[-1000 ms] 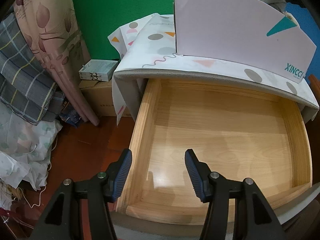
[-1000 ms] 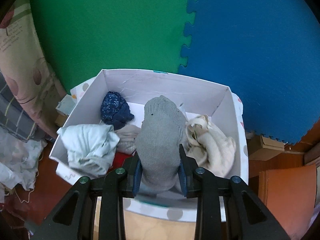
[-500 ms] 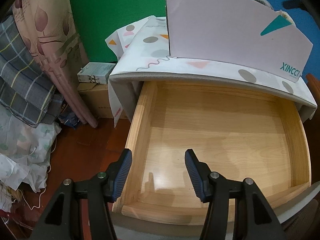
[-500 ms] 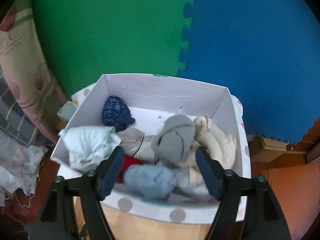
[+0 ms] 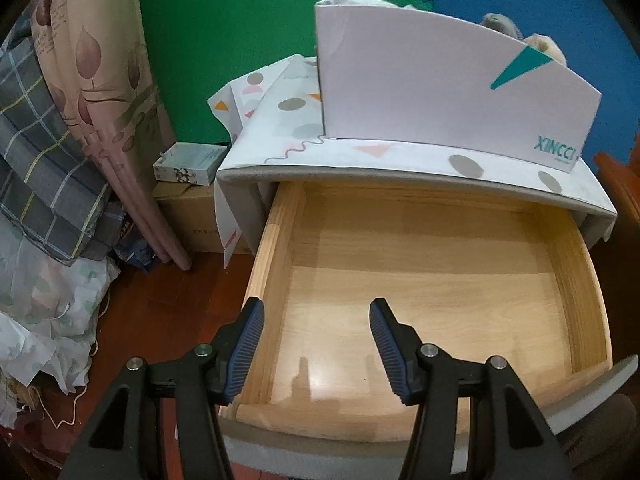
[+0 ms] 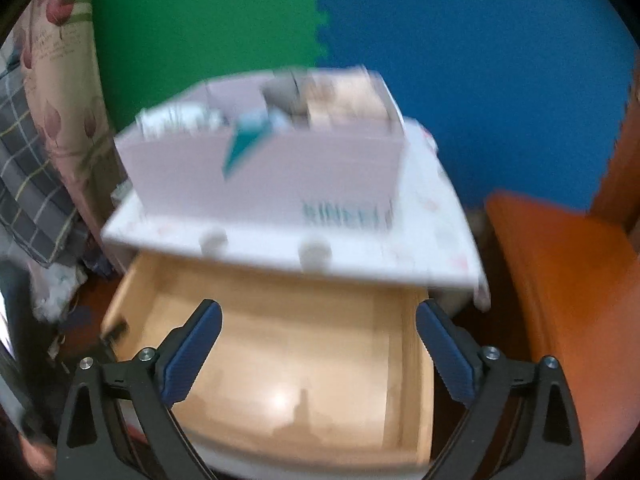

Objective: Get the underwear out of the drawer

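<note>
Drawer (image 5: 432,280): bare wood floor beyond both jaws.
Left gripper (image 5: 316,344): part-open, holding nothing.
Right gripper (image 6: 318,344): opening wide, nothing between.

Left wrist view sharp, right wrist view motion-blurred; fisheye corners dark.

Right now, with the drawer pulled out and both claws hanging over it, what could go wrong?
1. The drawer looks bare in both views, so another reach in would likely grab nothing.
2. The white box on the cabinet top is piled with clothes up to its rim; a bump could spill them.
3. The right claw, jaws opening and nothing between them, shows in a blurred picture, so it could clip the drawer's wall.
</note>
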